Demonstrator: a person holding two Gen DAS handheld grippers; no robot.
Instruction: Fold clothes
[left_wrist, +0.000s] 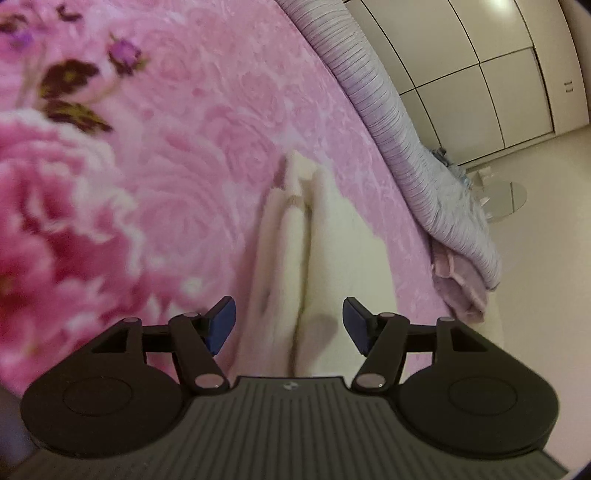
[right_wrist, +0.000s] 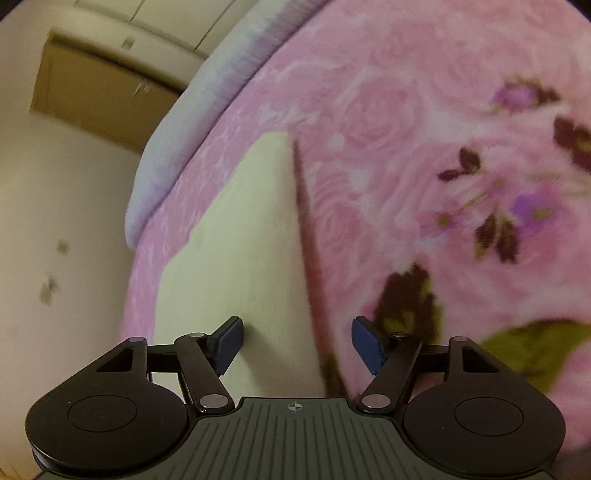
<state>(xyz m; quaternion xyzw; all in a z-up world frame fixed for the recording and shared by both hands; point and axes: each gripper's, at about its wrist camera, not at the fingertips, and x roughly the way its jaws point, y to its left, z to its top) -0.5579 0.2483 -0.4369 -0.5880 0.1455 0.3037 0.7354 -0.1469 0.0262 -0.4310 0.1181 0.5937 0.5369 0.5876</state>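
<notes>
A cream garment (left_wrist: 295, 236) lies folded in long layers on a pink floral bedspread (left_wrist: 166, 129). My left gripper (left_wrist: 289, 325) is open and empty, just above the near end of the garment, with a blue pad (left_wrist: 221, 325) on either side. In the right wrist view the same cream garment (right_wrist: 240, 258) lies flat, its right edge casting a dark shadow line. My right gripper (right_wrist: 297, 345) is open and empty above the garment's near right edge.
A striped lilac quilt (left_wrist: 406, 147) runs along the bed's far edge, also seen in the right wrist view (right_wrist: 177, 147). White wardrobe doors (left_wrist: 480, 55) and a pale floor (left_wrist: 535, 258) lie beyond. A brown cupboard (right_wrist: 99, 92) stands off the bed.
</notes>
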